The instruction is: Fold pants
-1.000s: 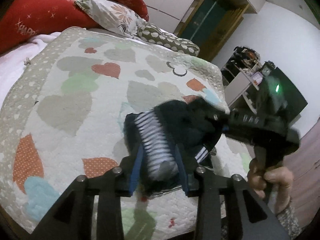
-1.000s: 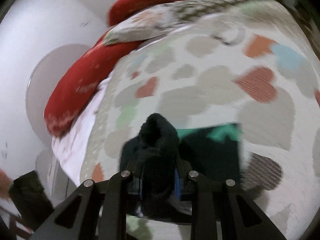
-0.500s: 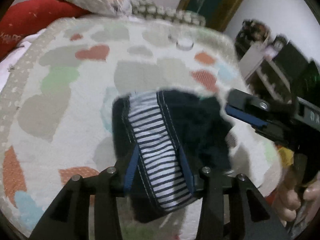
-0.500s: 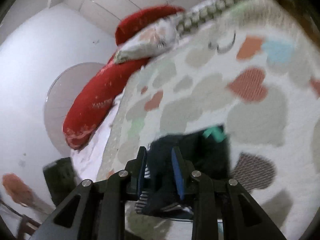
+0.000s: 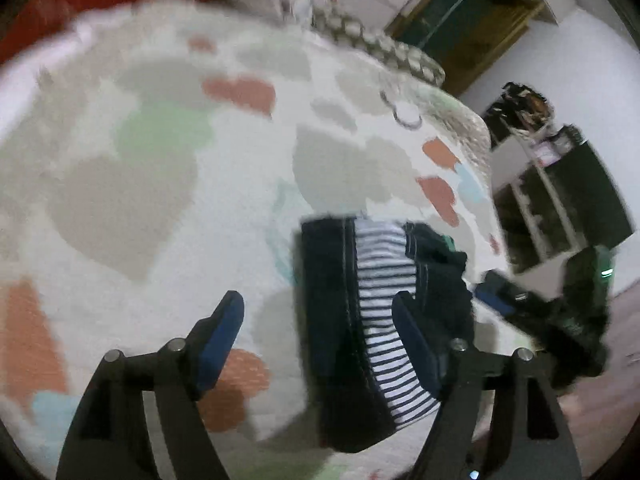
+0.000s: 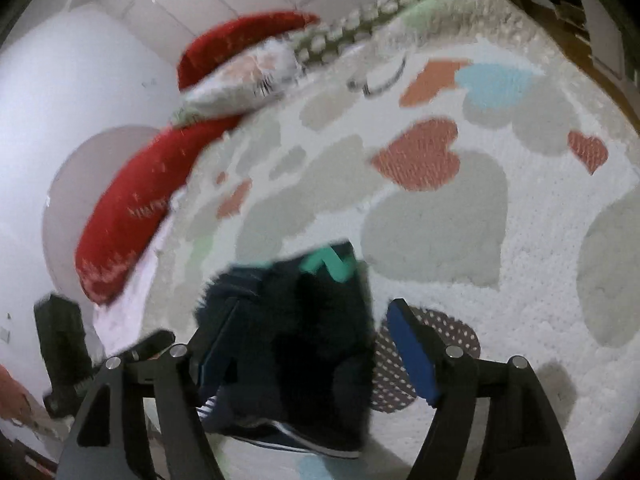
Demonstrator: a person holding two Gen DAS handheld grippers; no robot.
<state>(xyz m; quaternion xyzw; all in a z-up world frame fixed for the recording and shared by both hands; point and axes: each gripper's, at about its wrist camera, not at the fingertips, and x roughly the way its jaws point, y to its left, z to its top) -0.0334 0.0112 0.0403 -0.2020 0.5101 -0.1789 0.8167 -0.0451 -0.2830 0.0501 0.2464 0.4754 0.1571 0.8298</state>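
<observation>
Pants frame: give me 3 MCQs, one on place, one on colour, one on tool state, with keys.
1. Where do the pants lie?
A. on the heart-print bedspread
B. on the floor
C. on a red pillow

2. What colour is the patch on the pants seen in the right wrist view?
A. yellow
B. teal green
C. pink

3. How does the left tool stand?
A. clamped on the striped lining
B. shut with nothing in it
C. open, pads clear of the cloth

Key:
1 A: the dark bundle rests on the white cover with hearts.
2 B: a teal patch shows at its far edge.
3 C: its jaws have just been opening; the blue pads stand wide, the pants between them unpressed.
</observation>
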